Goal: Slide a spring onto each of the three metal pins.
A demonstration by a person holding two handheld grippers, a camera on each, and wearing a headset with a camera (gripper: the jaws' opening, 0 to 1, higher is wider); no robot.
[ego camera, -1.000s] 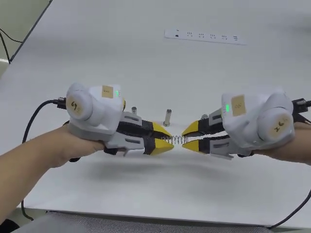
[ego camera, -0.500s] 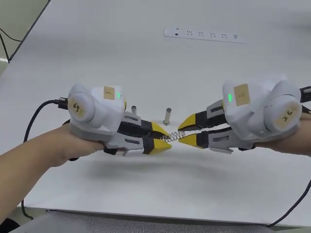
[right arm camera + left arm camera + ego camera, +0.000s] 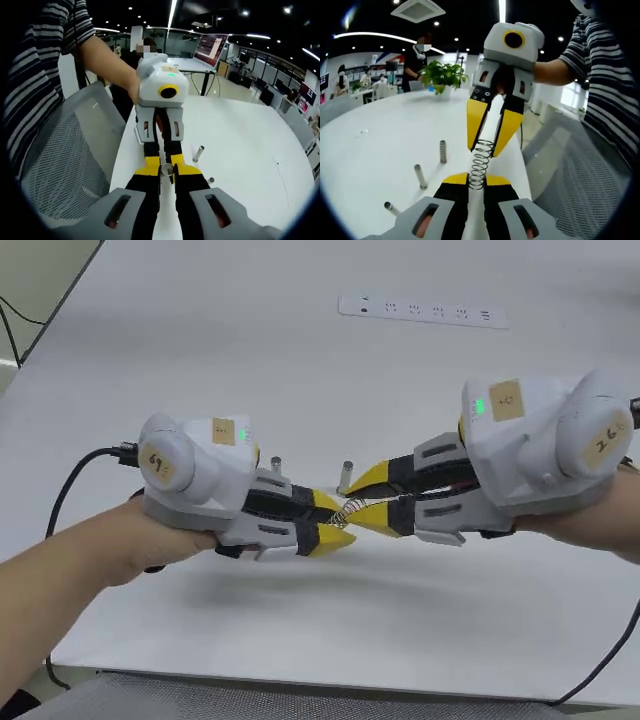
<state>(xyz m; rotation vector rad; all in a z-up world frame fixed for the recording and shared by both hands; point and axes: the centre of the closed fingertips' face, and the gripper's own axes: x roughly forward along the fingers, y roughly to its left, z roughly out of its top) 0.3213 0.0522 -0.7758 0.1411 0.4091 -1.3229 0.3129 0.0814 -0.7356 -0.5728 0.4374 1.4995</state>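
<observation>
A short metal spring (image 3: 347, 514) hangs in the air between my two grippers. My left gripper (image 3: 345, 528) is shut on its near end, and in the left gripper view the spring (image 3: 480, 165) rises from the jaws (image 3: 476, 181). My right gripper (image 3: 358, 508) faces it tip to tip, open, one yellow finger on each side of the spring's free end (image 3: 484, 149). Its own view shows the spring (image 3: 166, 169) end-on between its jaws (image 3: 166, 172). Three upright pins stand on the white table: a far one (image 3: 442, 151) that looks coiled, a bare one (image 3: 420, 176) and a near one (image 3: 390, 206).
A white power strip (image 3: 420, 313) lies at the back of the table (image 3: 300, 370). A black cable (image 3: 70, 490) trails off the left gripper. The table's front edge is just below both hands. A mesh chair (image 3: 570, 190) and a potted plant (image 3: 442, 75) stand nearby.
The right gripper has moved left and tilted up, bringing its open jaws over the spring's free end. The left gripper has held still with the spring.
</observation>
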